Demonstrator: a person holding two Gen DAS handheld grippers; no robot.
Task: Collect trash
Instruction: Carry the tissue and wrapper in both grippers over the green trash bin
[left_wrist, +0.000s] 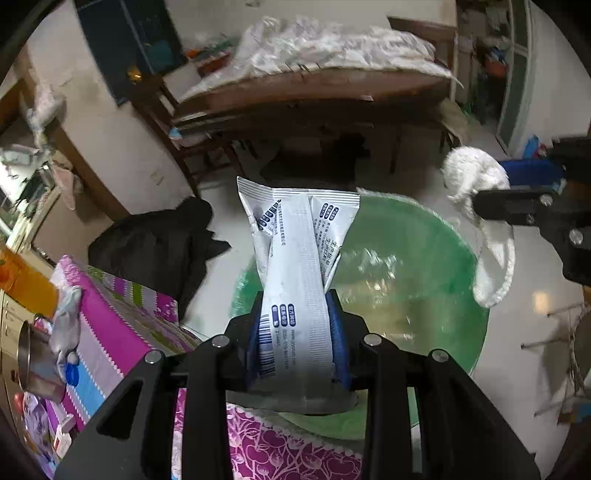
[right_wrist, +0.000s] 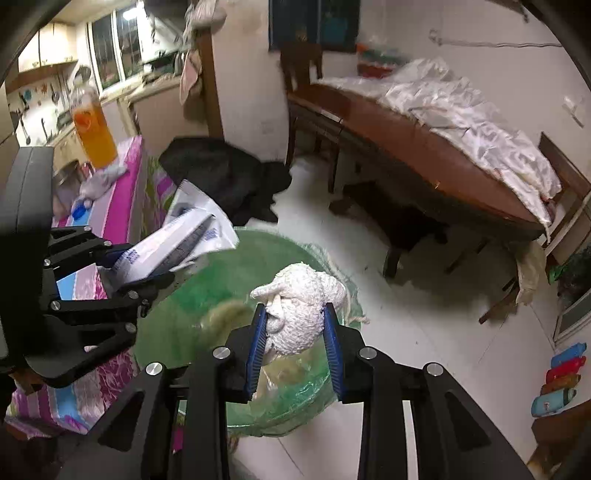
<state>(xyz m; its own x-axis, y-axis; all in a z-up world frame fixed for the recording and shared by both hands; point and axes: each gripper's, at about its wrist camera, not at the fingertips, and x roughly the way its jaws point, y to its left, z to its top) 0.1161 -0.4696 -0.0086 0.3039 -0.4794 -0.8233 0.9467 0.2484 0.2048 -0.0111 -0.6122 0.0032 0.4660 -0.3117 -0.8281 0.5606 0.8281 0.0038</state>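
At the far left, the desk (left_wrist: 110, 317) wears a pink, striped, flower-printed cloth. On it stand a tall jar of orange liquid (right_wrist: 94, 129), a steel cup (left_wrist: 31, 360), a crumpled grey rag (left_wrist: 66, 325) and a small blue cap (left_wrist: 72, 373). Beside the desk, a black garment (left_wrist: 162, 243) lies heaped on the white floor.

Next comes the left tongs (left_wrist: 299, 343), whose blue pads are clamped on a white foil packet (left_wrist: 295, 258). The packet sticks up and forward from the pads, creased along its length, held above the near rim of the bin. It carries dark blue printing: a barcode near the pads, rows of small rounded blue labels and lines of characters too small and blurred to read.

Below and to the right sits the green bin (left_wrist: 424, 258), lined with a clear green plastic bag; inside it there is a yellowish-brown mass, blurred and hard to tell apart.

Further right, the right tongs (right_wrist: 295, 332) grip a wad of white towelling cloth (right_wrist: 299, 306) between narrow-set blue pads, above the bin's opening. In the left wrist view a loop of the cloth hangs down from it.

Behind stands a brown wooden table (right_wrist: 424, 147) covered with crumpled white sheeting (right_wrist: 461, 110).
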